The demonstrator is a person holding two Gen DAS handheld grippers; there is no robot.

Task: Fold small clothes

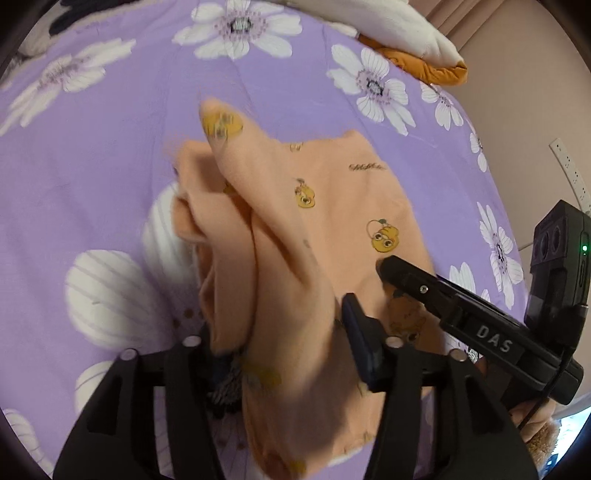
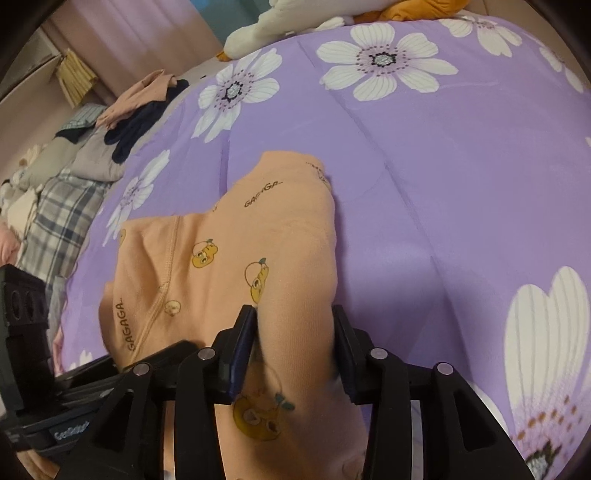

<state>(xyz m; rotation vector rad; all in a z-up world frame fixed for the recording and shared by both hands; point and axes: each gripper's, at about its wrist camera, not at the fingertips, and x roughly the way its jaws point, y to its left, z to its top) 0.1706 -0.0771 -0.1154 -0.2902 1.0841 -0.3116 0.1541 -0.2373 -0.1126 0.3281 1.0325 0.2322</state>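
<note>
A small peach garment (image 1: pixel 332 206) printed with yellow cartoon ducks and "GAGAGA" lettering lies on a purple floral bedspread (image 1: pixel 92 166). My left gripper (image 1: pixel 280 332) holds a bunched, lifted fold of it between its fingers; that part is blurred. The right gripper's black body (image 1: pixel 480 325) reaches in from the right, its tip on the garment. In the right wrist view the garment (image 2: pixel 236 236) lies partly flat, and my right gripper (image 2: pixel 293 336) has a thick fold of it between its fingers. The left gripper's body (image 2: pixel 44 406) shows at lower left.
A white and orange plush toy (image 1: pixel 413 40) lies at the bed's far edge and also shows in the right wrist view (image 2: pixel 280 22). A pile of other clothes (image 2: pixel 140 107) and a plaid blanket (image 2: pixel 62 221) lie at the left. A wall (image 1: pixel 528 96) is beyond.
</note>
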